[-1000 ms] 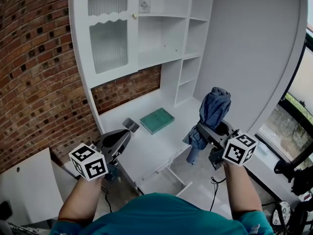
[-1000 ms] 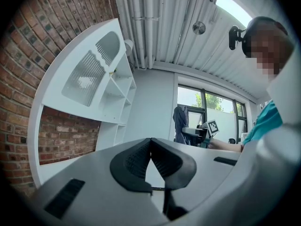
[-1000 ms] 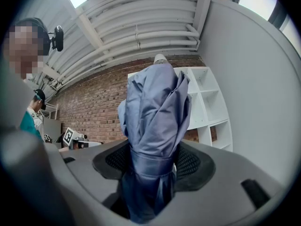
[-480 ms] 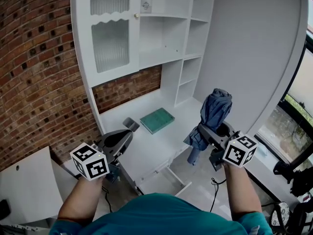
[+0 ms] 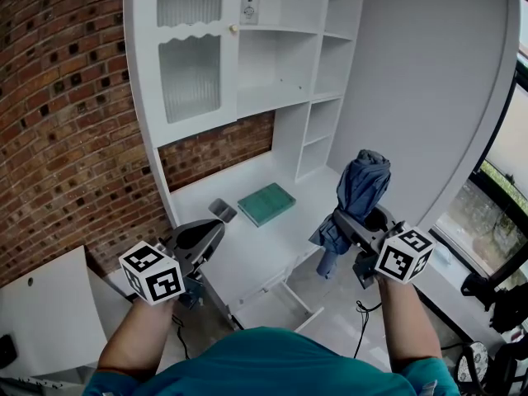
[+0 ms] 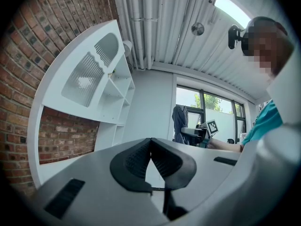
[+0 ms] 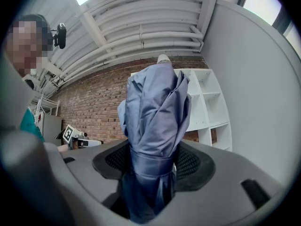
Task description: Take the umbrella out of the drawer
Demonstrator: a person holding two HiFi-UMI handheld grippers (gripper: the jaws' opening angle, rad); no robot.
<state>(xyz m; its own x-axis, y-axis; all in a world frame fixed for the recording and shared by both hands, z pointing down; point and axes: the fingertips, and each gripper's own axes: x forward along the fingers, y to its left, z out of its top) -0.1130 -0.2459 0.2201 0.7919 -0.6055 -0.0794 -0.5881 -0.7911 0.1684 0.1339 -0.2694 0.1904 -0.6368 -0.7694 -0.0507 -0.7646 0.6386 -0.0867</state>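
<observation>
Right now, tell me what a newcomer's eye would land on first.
The folded blue umbrella stands out first, clamped in the right gripper at the head view's right, near the grey wall. Next come the red brick wall beside the white shelf unit, and the green mat on the white desk.

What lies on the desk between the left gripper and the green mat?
In the head view, a small grey object lies on the white desk, between the left gripper and the green mat.
</observation>
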